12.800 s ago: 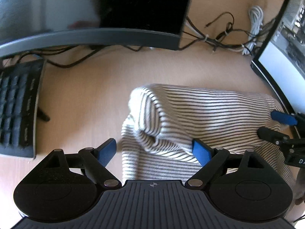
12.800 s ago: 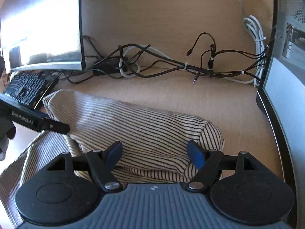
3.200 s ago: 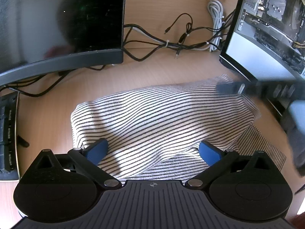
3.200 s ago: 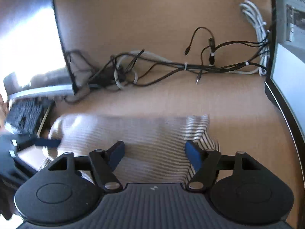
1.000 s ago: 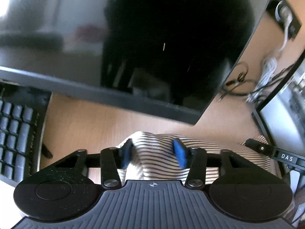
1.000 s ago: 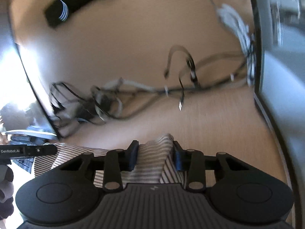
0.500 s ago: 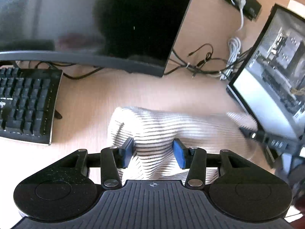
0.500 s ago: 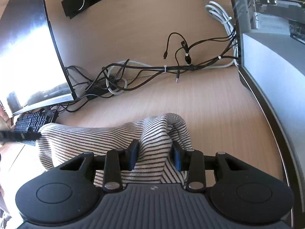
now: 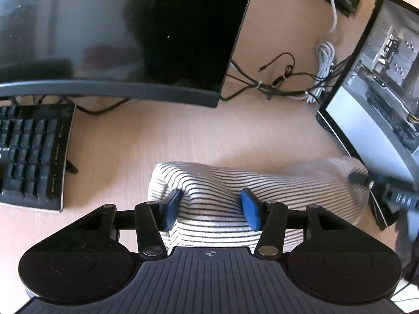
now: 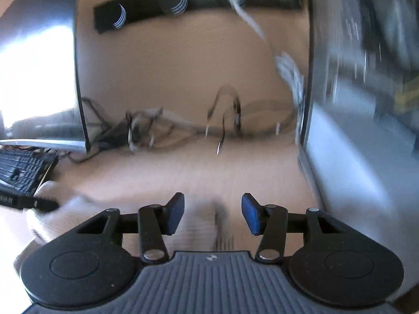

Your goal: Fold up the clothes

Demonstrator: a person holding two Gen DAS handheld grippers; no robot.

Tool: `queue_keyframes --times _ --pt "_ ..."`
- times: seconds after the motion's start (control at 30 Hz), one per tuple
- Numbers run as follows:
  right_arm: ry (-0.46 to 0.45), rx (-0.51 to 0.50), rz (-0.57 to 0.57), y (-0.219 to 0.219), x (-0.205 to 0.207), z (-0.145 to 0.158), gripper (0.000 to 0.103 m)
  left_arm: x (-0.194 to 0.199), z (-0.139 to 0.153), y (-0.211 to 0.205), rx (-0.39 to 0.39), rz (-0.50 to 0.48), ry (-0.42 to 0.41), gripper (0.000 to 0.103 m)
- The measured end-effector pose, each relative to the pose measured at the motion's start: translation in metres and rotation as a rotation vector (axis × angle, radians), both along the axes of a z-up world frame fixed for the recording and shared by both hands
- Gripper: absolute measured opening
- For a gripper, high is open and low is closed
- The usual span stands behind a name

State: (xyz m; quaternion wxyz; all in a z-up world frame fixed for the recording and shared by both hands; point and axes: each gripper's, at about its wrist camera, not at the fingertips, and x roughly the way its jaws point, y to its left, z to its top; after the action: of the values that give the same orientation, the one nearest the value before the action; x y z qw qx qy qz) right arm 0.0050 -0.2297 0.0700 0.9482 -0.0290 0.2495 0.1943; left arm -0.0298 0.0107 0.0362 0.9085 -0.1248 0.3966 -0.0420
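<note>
Striped garment [image 9: 275,191] bunched on desk [image 9: 183,141] | our left gripper [image 9: 210,205] released, pads astride a fold | our right gripper [image 10: 212,213] released; motion blur smears cloth below it

Bare desk [image 9: 167,141] lies open between the monitor [image 9: 110,34] and the striped cloth [image 9: 235,183], wide enough for a gripper to pass. To the left the keyboard [image 9: 31,154] closes that side, its edge near the cloth. At the back, tangled cables [image 9: 275,83] lie on the desk in the gap between the monitor and the computer case [image 9: 379,78] (no clean way through there). The case walls off the right, just beside the cloth's far end. The right wrist view is blurred, but open desk [image 10: 209,172] shows ahead.
</note>
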Motion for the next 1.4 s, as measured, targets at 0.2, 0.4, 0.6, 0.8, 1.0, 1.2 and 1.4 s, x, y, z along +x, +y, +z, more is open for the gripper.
queue_keyframes --times 0.2,0.4,0.6,0.8,1.0,1.2,1.4 --pt "0.097 0.041 0.109 0.018 0.009 -0.021 0.049 -0.003 -0.004 0.000 0.003 0.012 0.010 0.058" --pt "0.212 0.112 0.088 0.004 0.021 -0.047 0.050 0.000 -0.006 0.011 -0.094 0.039 0.041 0.062" --pt "0.198 0.077 0.078 0.006 0.025 -0.042 0.051 0.028 0.007 0.024 -0.076 0.116 0.052 0.064" --pt "0.173 0.051 0.020 0.005 0.037 -0.025 0.078 0.043 -0.001 0.001 0.038 0.044 0.083 0.056" --pt "0.324 0.100 -0.031 -0.001 0.060 -0.047 0.077 0.038 -0.002 0.001 0.034 0.047 0.082 0.056" --pt "0.368 0.175 0.003 0.000 0.059 -0.055 0.035 0.042 -0.010 0.007 -0.025 0.058 0.105 0.057" --pt "0.224 0.156 0.068 0.015 0.062 -0.019 0.026 0.052 -0.003 0.027 -0.122 0.085 0.058 0.033"
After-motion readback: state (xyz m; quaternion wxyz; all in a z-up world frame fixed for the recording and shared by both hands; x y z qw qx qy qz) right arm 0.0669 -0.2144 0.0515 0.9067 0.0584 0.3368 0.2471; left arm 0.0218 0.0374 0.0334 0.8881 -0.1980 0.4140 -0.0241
